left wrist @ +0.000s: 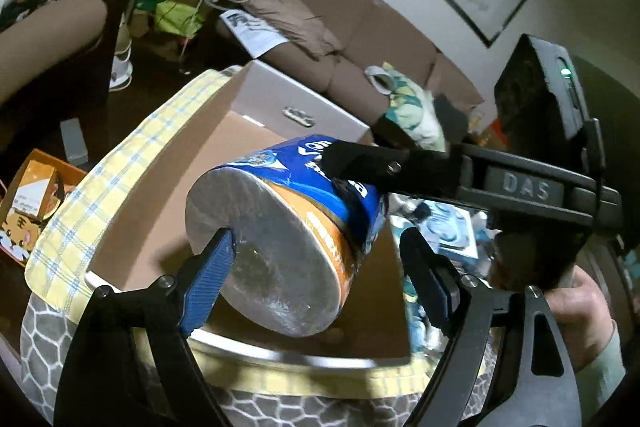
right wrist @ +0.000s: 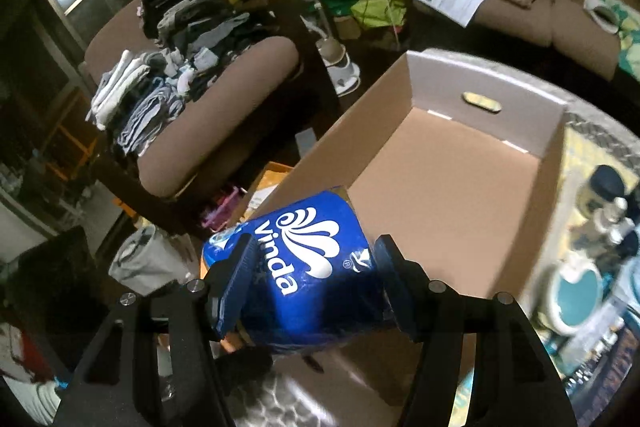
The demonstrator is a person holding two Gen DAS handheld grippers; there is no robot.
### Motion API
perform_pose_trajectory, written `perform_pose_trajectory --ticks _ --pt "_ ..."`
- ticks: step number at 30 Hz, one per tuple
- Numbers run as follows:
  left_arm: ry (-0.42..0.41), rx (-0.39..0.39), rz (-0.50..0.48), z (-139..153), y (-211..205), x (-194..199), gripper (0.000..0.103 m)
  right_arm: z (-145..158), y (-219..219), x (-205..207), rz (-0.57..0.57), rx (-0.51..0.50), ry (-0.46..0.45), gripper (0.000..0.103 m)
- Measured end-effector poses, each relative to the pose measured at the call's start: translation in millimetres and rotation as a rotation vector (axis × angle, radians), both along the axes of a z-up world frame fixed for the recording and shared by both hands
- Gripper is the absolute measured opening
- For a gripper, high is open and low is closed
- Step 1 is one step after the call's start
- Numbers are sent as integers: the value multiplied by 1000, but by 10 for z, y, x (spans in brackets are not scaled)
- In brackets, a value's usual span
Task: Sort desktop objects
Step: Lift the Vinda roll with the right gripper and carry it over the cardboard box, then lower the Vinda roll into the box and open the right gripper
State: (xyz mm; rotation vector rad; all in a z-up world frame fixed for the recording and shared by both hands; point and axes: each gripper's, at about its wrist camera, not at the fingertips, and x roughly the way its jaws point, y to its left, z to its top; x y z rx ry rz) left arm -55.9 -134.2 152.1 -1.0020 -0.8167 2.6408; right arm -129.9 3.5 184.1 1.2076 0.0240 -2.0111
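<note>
Right gripper (right wrist: 312,287) clamps the tissue roll (right wrist: 304,267) above the cardboard box (right wrist: 480,83) at twelve o'clock; left gripper (left wrist: 320,279) gapes empty; next, lower and release.

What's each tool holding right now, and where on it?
The right tool grips the tissue roll across its blue wrapped sides, above the box. The left tool is open, holding nothing.

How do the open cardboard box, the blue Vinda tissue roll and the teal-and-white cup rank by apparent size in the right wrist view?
1. Open cardboard box
2. Blue Vinda tissue roll, enlarged by nearness to the camera
3. Teal-and-white cup, blurred
</note>
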Motion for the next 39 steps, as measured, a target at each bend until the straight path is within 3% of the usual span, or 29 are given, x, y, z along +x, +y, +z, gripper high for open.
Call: perform_pose_trajectory --ticks 7,15,25,29,33,36,39 --pt "-59 36 23 -284 -114 -158 82 -440 -148 -384 -4 -30 -86 65" --pt "-92 -21 -1 -349 14 -254 82 -835 -68 -659 -45 -79 -183 65" --pt "-52 -37 -24 5 -126 -37 84 -803 -75 -538 -43 25 -125 65" --pt "-31 -81 7 58 -330 -18 86 -692 24 -451 -125 73 -110 82" --pt "-21 -43 82 -17 -637 15 86 -672 123 -308 -205 191 -92 84" --pt "-33 17 136 -145 -888 14 86 -774 160 -248 -228 187 -169 84" --pt "-66 47 151 -271 -1012 -31 85 -954 176 -267 -257 116 -302 89"
